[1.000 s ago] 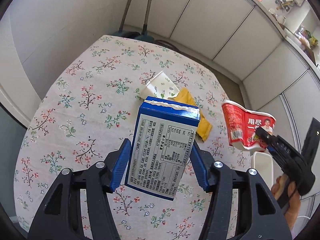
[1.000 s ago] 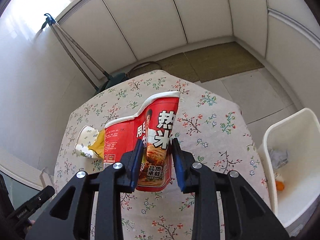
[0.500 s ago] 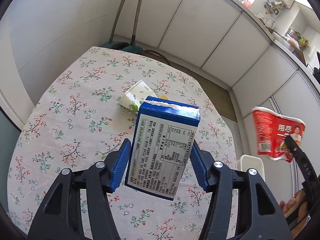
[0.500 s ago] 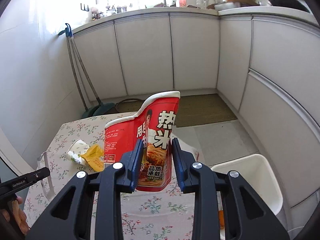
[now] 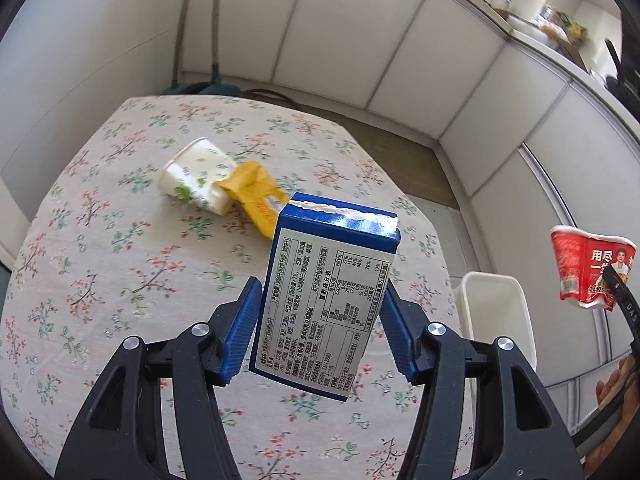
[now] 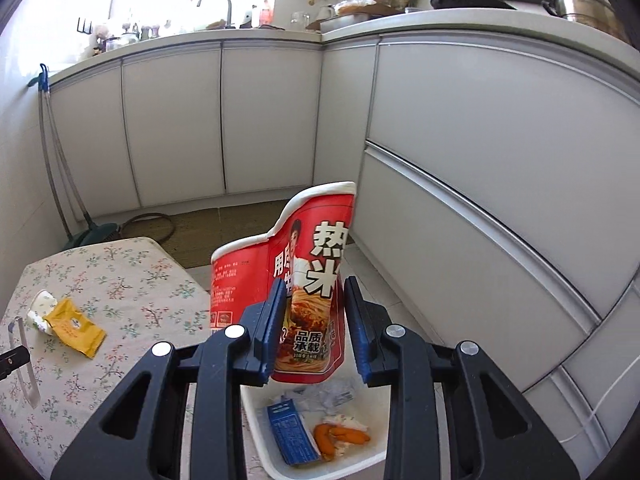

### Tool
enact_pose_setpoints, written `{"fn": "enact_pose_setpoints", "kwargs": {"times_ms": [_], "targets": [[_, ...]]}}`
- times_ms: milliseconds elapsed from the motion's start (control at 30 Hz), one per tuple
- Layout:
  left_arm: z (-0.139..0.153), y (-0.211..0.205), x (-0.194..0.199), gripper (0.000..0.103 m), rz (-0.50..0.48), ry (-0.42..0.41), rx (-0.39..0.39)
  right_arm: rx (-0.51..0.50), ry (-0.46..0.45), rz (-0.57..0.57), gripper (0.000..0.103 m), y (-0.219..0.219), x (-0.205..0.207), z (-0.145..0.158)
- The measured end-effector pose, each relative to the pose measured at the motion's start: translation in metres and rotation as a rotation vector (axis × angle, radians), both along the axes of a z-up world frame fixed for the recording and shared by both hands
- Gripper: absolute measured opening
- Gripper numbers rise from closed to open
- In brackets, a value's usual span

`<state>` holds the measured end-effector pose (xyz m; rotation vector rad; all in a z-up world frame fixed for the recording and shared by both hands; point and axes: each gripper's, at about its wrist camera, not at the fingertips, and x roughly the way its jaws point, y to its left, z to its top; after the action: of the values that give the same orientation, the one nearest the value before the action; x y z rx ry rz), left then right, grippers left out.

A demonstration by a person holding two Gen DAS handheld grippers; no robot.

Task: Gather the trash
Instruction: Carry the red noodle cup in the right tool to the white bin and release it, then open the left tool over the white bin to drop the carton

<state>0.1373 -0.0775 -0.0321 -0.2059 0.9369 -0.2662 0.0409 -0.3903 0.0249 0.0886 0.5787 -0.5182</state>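
Observation:
My left gripper [image 5: 318, 336] is shut on a blue carton [image 5: 326, 292] with a white printed label, held above the flowered table [image 5: 120, 280]. My right gripper [image 6: 312, 336] is shut on a crushed red noodle cup [image 6: 296, 280], hanging right over the white bin [image 6: 264, 440] beside the table. The same red noodle cup [image 5: 590, 268] shows at the right edge of the left wrist view, above the white bin [image 5: 496, 312]. A white paper cup [image 5: 198, 180] and a yellow wrapper [image 5: 254, 196] lie together on the table.
In the bin lie a blue carton [image 6: 292, 432], crumpled paper and orange scraps [image 6: 340, 436]. White kitchen cabinets [image 6: 480, 160] ring the floor, close behind the bin. A mop [image 6: 60, 172] leans against the wall past the table. A person's hand [image 5: 612, 384] shows at the right.
The right gripper carried the red cup off the table, up and across to above the bin. The left gripper moved rightward with the blue carton, so the bin came into its view.

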Motion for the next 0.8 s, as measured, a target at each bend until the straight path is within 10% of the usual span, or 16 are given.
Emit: {"fn": "enact_pose_setpoints", "kwargs": {"times_ms": [267, 800], "targets": [[0.014, -0.078, -0.005, 0.056, -0.12, -0.047, 0.011, -0.015, -0.016, -0.156, 0.08, -0.052, -0.029, 0.004], [0.033, -0.247, -0.03, 0.056, -0.394, -0.098, 0.008, 0.101, 0.033, -0.375, 0.09, -0.146, -0.072, -0.014]]}}
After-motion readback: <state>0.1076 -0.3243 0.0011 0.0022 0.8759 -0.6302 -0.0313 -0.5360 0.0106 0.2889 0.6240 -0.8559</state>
